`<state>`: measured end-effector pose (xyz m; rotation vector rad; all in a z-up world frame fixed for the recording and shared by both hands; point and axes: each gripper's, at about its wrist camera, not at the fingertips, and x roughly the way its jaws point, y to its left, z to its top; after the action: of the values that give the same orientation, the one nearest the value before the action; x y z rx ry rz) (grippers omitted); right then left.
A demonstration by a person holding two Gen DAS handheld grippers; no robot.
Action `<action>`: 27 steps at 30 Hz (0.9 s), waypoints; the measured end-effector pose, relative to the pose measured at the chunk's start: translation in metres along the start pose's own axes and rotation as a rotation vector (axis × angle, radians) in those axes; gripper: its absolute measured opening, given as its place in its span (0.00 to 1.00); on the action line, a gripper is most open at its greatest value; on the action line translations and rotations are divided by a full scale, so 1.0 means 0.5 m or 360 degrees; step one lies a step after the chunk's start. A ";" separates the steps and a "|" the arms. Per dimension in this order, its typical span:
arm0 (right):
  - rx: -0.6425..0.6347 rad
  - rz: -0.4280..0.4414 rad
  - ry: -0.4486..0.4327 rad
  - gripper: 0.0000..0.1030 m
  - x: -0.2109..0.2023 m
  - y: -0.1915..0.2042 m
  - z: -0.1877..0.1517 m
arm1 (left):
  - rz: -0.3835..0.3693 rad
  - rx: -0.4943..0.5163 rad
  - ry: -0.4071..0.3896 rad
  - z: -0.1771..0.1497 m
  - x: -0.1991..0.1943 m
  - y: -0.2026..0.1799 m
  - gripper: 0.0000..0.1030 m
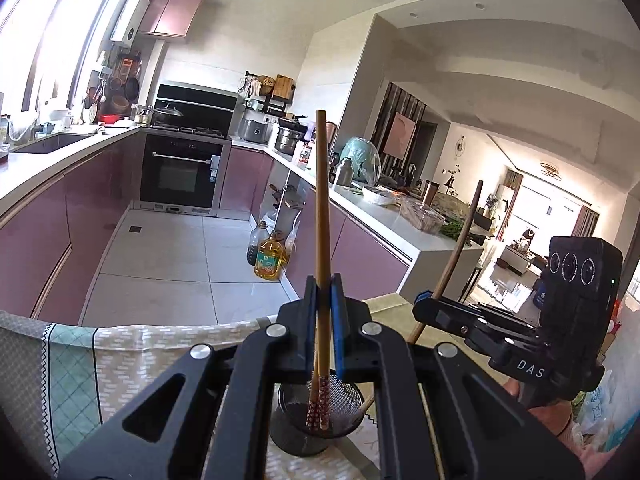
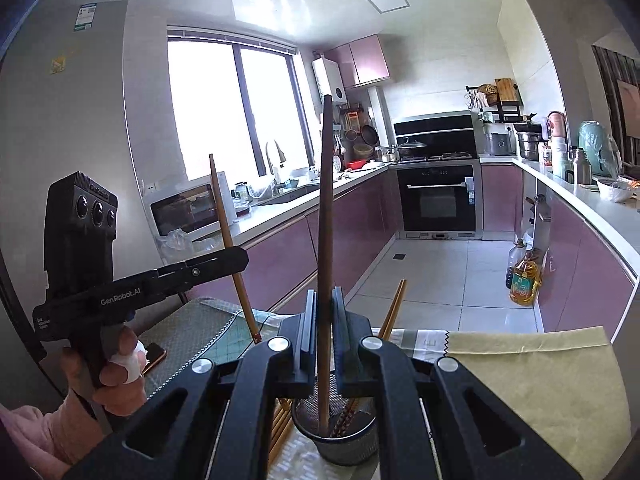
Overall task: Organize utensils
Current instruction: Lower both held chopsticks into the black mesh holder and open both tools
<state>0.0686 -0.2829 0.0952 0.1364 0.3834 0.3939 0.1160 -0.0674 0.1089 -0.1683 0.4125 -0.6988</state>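
My left gripper (image 1: pixel 322 280) is shut on a pair of light bamboo chopsticks (image 1: pixel 322 200) that stand upright; their red-patterned lower ends show over the mouth of the black mesh cup (image 1: pixel 340 412). To its right, my right gripper (image 1: pixel 424 300) is shut on a dark brown chopstick (image 1: pixel 464 236). In the right wrist view the right gripper (image 2: pixel 323 294) holds the dark chopstick (image 2: pixel 325 200) upright, its lower end inside the mesh cup (image 2: pixel 348 444). The left gripper (image 2: pixel 240 254) holds the bamboo chopsticks (image 2: pixel 224 216) up to the left of the cup.
More chopsticks (image 2: pixel 394 308) lie on the table beyond the cup. A phone (image 2: pixel 154 356) lies on the patterned tablecloth (image 1: pixel 120 360) at the left; a yellow-green mat (image 2: pixel 540 380) is at the right. Kitchen counters, an oven and oil bottles (image 1: pixel 268 260) stand beyond the table edge.
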 end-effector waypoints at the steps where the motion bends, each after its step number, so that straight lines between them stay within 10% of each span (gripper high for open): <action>1: 0.0007 -0.0009 0.0003 0.06 0.006 -0.005 -0.001 | 0.0013 0.0007 0.0005 0.000 0.008 -0.004 0.07; 27: 0.0221 -0.0031 0.0546 0.08 0.170 -0.069 -0.108 | 0.0146 0.0085 0.0480 -0.128 0.185 0.042 0.08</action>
<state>0.1320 -0.2776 0.0101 0.2008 0.7506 0.3714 0.1653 -0.1129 0.0161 0.0079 0.6853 -0.6456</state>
